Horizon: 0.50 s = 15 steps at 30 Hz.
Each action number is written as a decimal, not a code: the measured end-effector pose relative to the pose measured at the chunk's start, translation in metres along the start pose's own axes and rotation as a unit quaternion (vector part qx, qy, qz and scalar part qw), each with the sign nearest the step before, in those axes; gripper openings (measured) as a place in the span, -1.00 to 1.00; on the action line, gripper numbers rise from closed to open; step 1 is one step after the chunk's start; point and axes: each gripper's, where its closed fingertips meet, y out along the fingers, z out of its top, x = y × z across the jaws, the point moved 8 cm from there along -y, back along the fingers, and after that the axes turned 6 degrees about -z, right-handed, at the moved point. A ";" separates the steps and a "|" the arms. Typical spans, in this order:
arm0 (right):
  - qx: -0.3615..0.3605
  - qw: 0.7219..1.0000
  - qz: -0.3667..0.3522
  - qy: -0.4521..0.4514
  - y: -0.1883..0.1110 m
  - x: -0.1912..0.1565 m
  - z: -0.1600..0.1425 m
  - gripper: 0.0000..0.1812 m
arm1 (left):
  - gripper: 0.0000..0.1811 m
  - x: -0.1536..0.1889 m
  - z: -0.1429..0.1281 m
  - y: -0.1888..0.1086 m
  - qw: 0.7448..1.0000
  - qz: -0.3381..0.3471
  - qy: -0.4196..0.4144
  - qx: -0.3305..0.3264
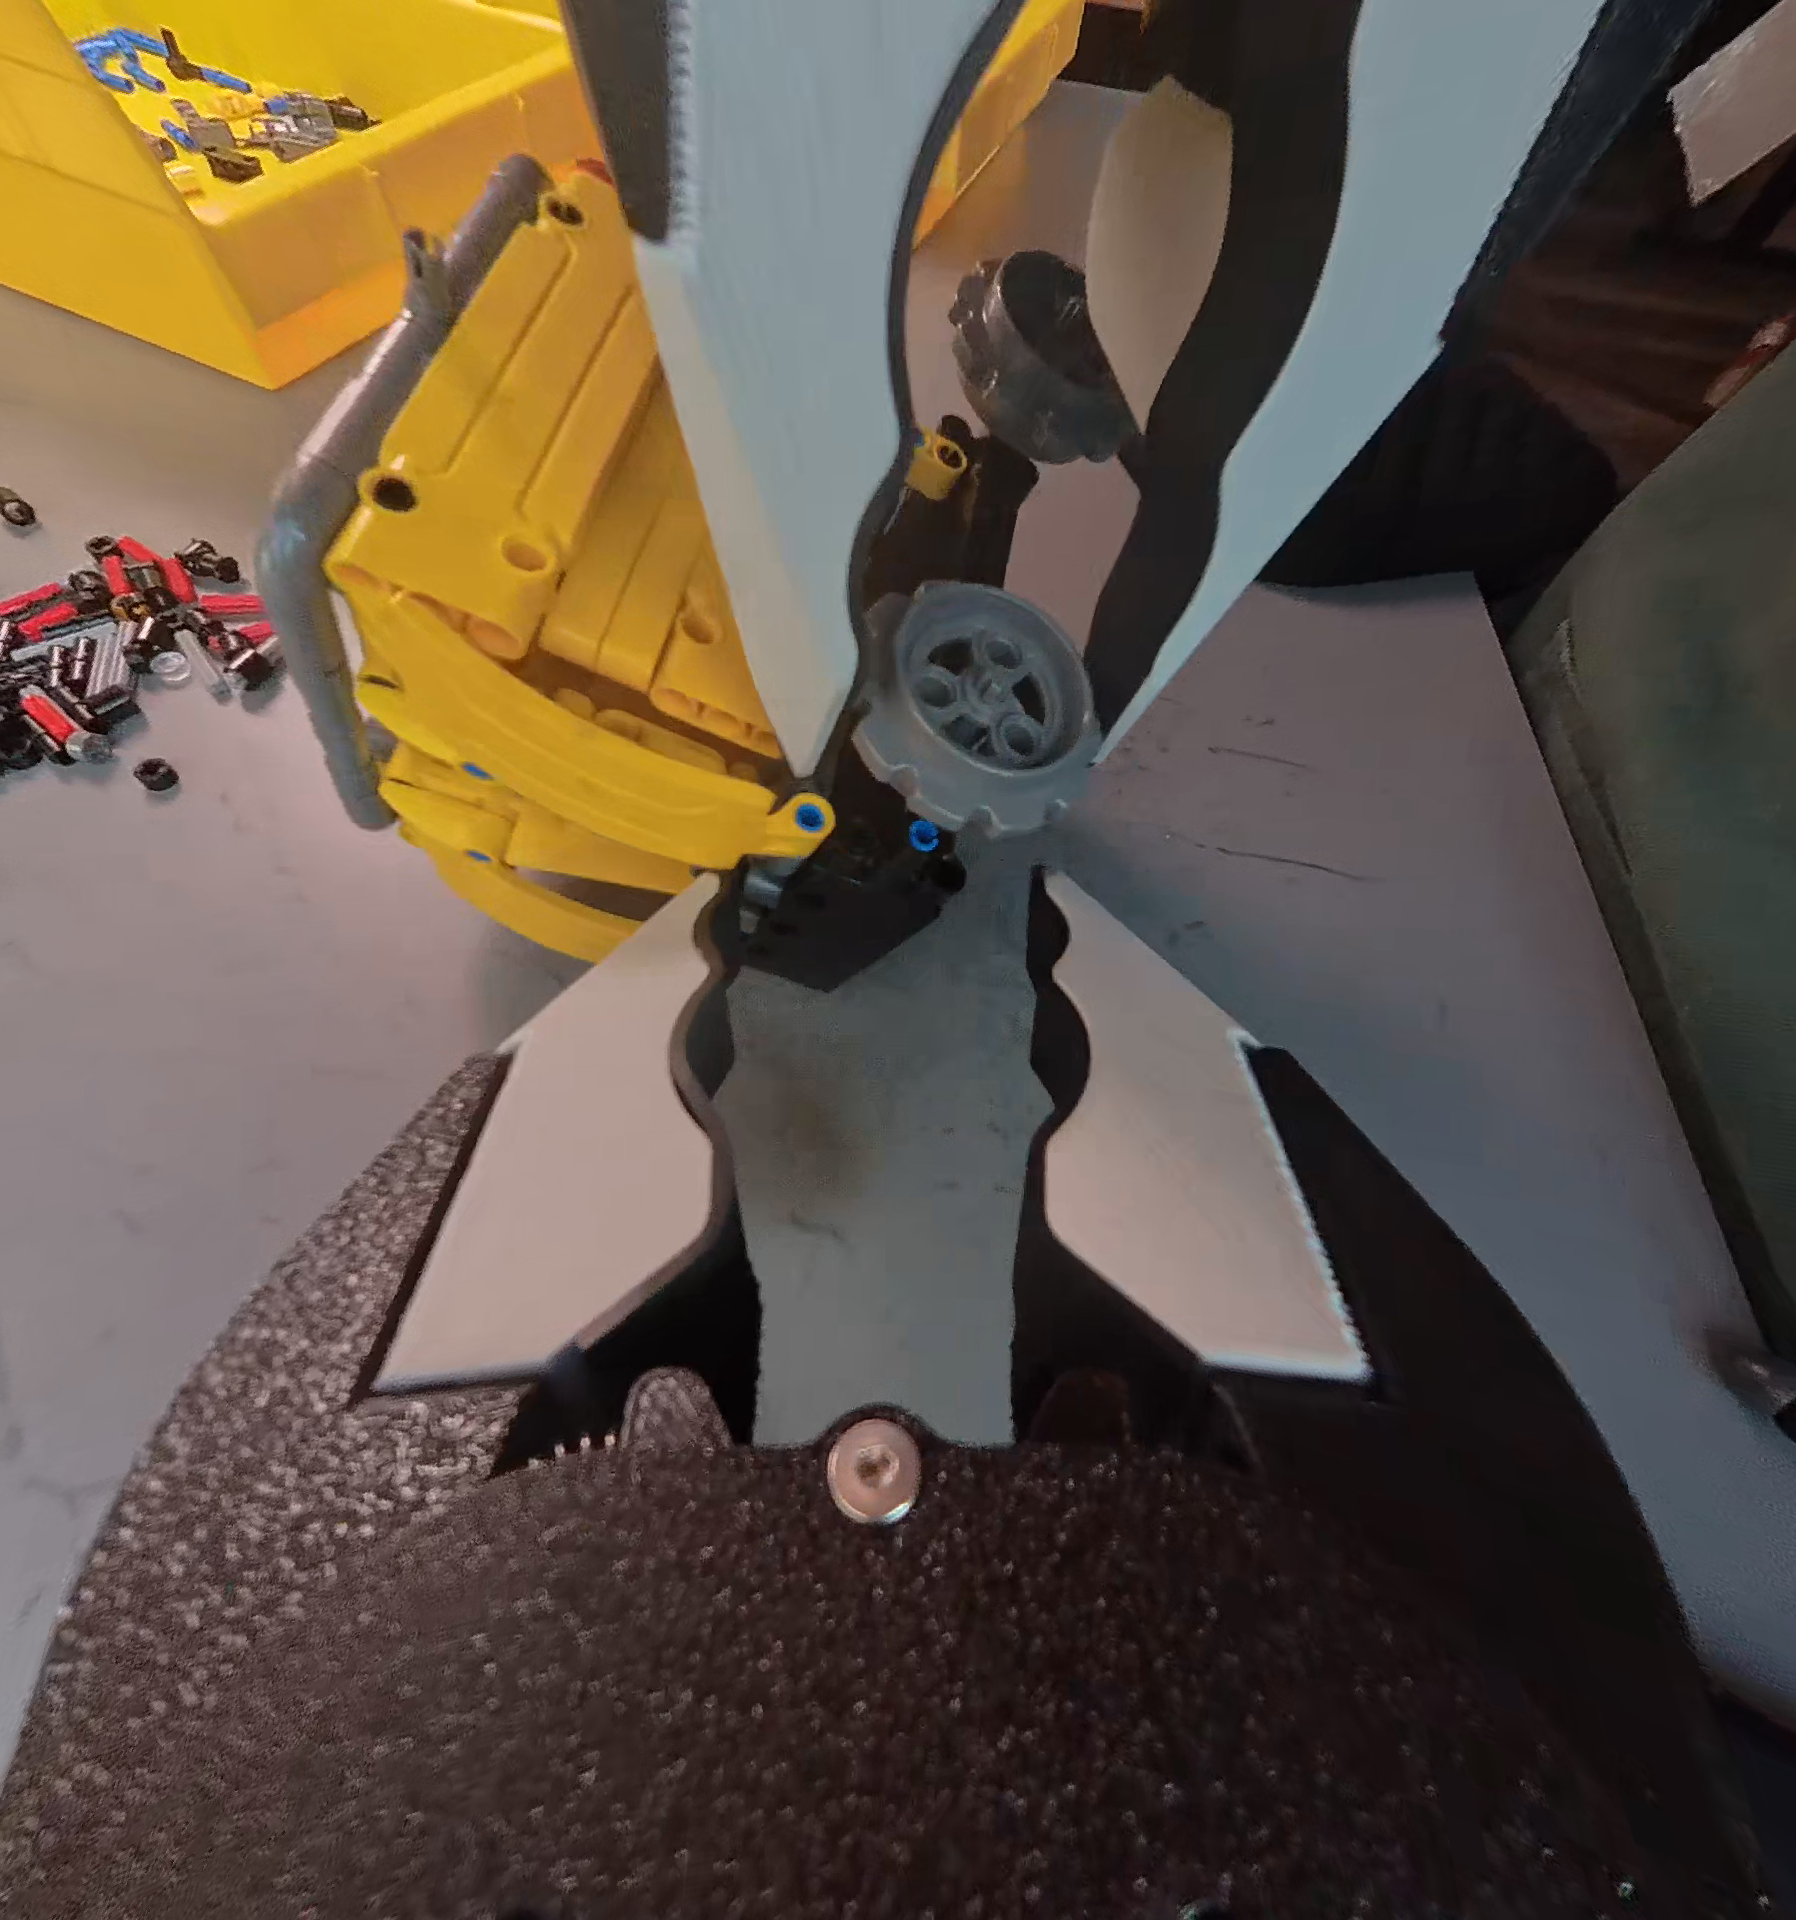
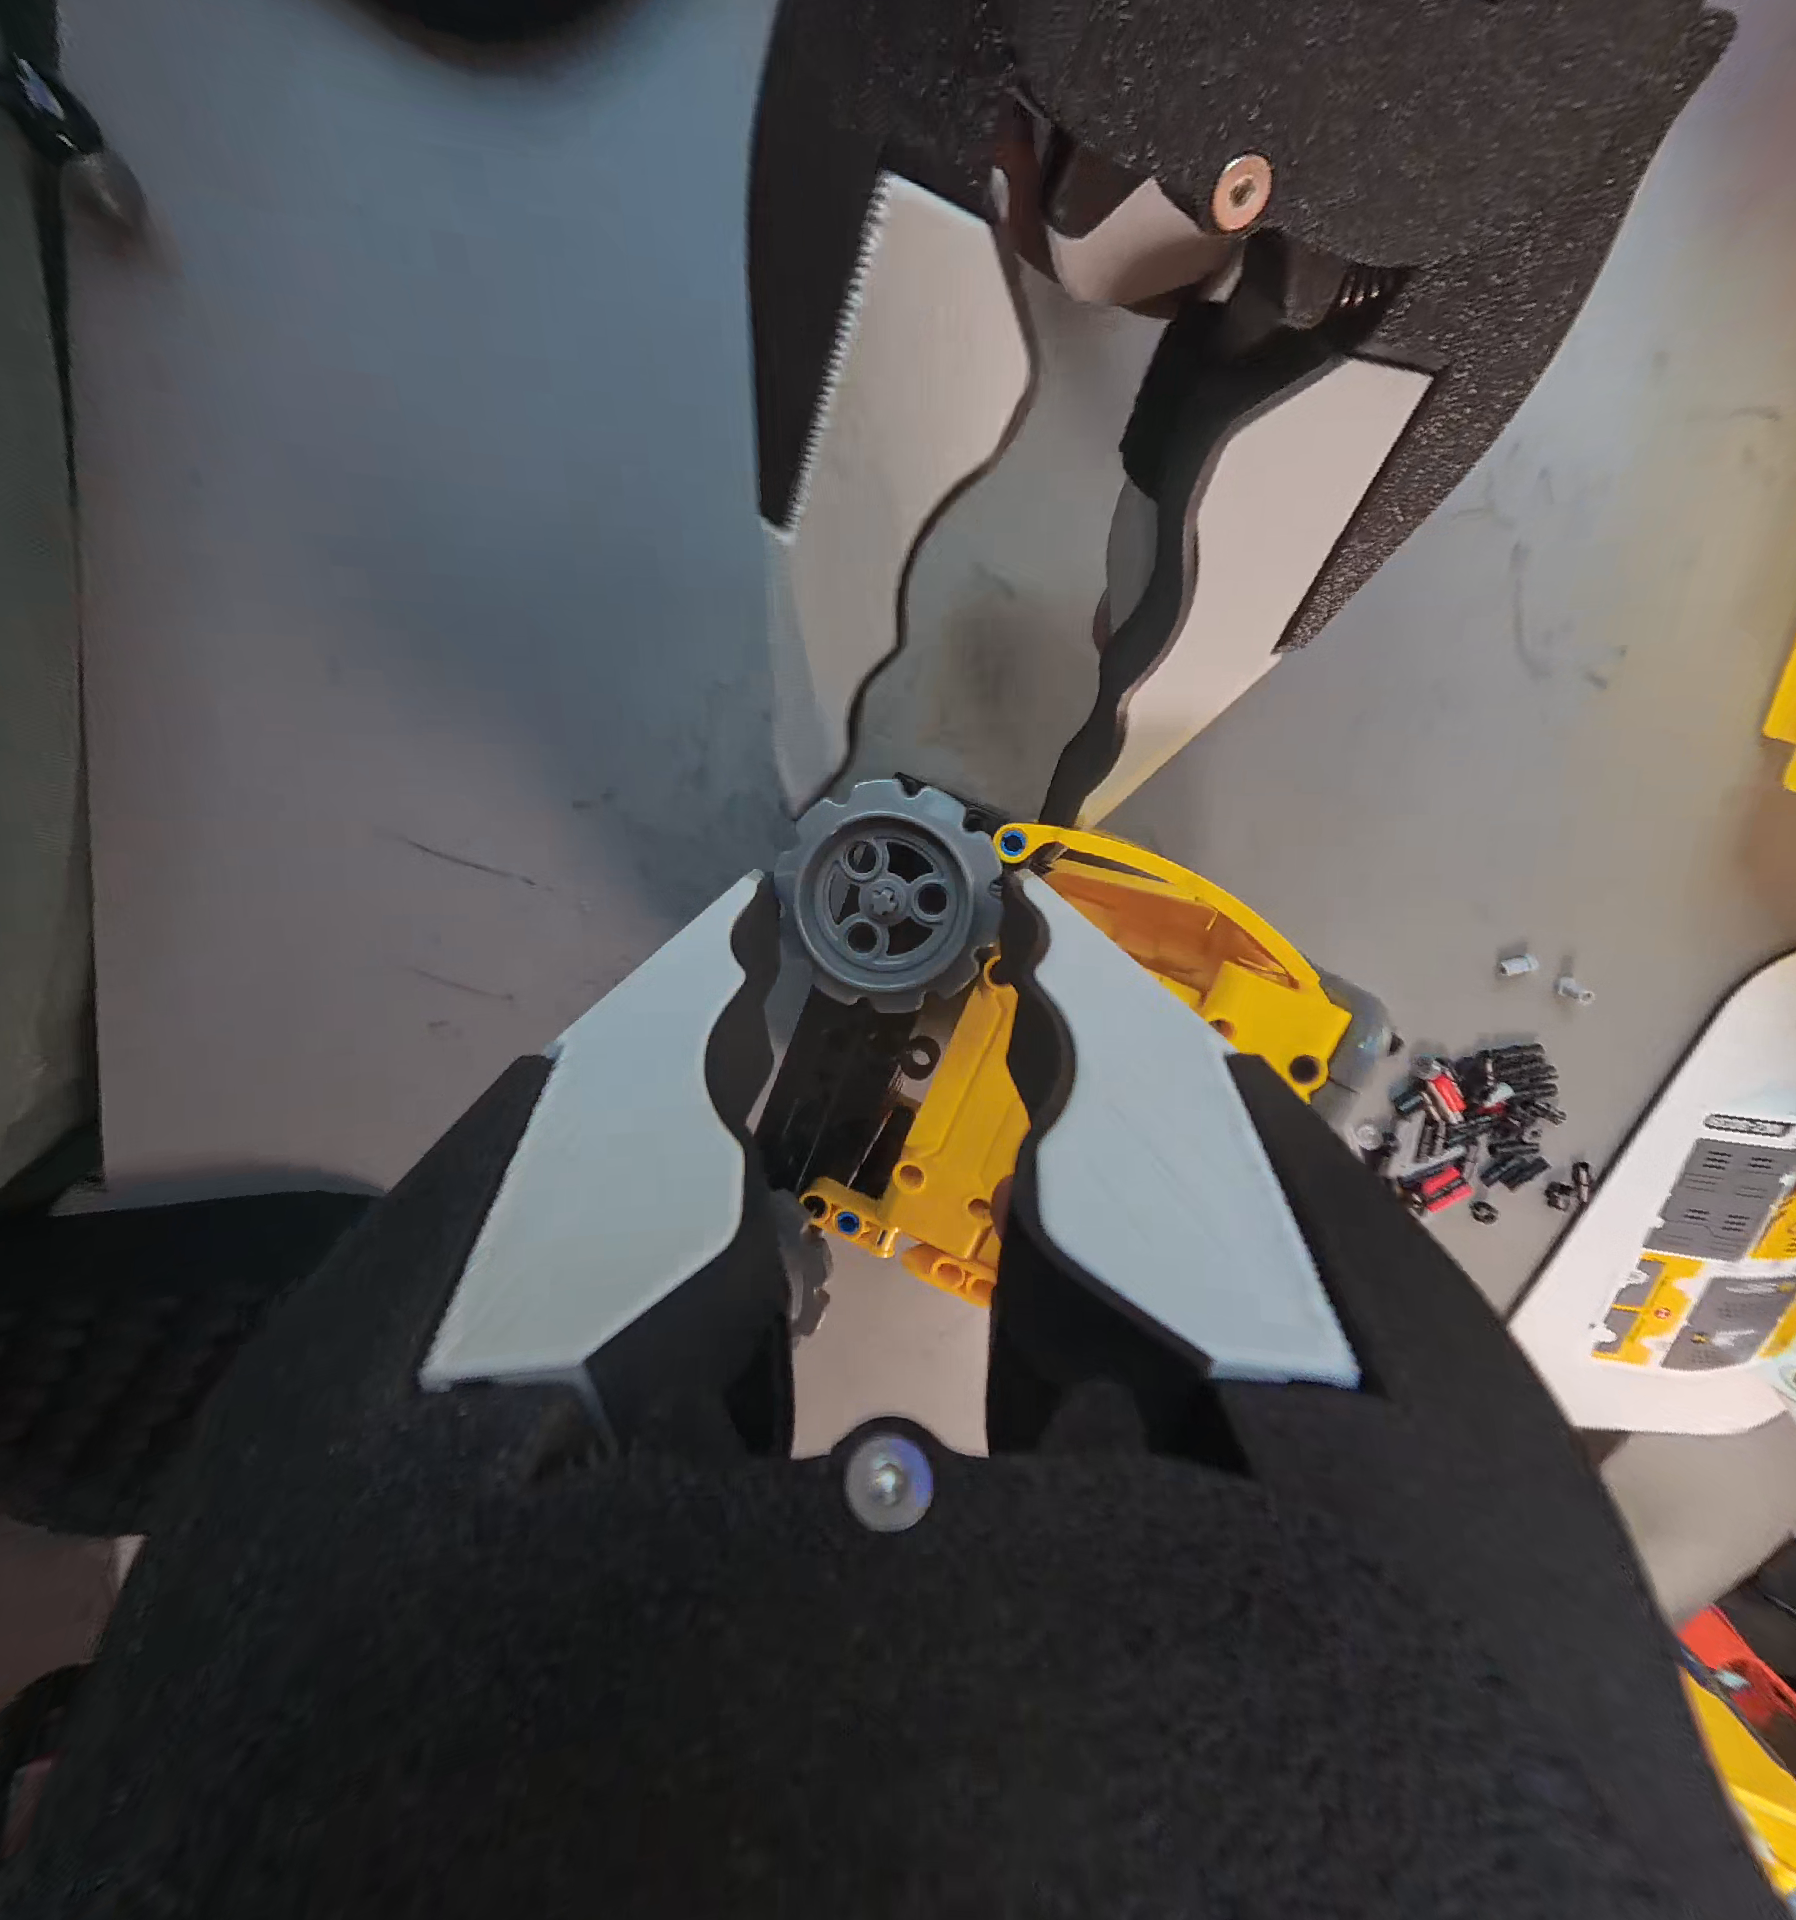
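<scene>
A yellow brick-built vehicle model with a black frame lies on the grey table. A grey toothed wheel sits on the frame's end. A second, dark wheel shows farther back. My right gripper has its fingertips pressed on both sides of the grey wheel; it enters the left wrist view from above. My left gripper is open around the frame's end. Its left fingertip touches the frame and its right one stands apart. It faces me in the right wrist view.
A yellow bin with small parts stands at the back left. A pile of red and black pins lies left of the model. A white board with an instruction sheet lies beyond the pins. A dark cushioned seat borders the table. Less than 4 cm separates the two grippers' tips.
</scene>
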 end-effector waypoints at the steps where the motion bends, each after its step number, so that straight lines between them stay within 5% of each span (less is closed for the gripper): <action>1: -0.006 1.000 -0.008 -0.008 0.002 0.000 0.000 -0.53 | -0.34 0.001 0.000 0.002 1.000 0.004 0.003 -0.004; 11: 0.056 0.997 0.027 0.033 -0.009 0.006 -0.007 -0.54 | -0.29 -0.004 0.003 0.012 0.998 0.050 0.040 -0.021; 15: 0.071 0.996 0.039 0.045 -0.009 0.006 -0.014 -0.53 | -0.51 -0.003 0.005 0.021 0.998 0.046 0.041 -0.032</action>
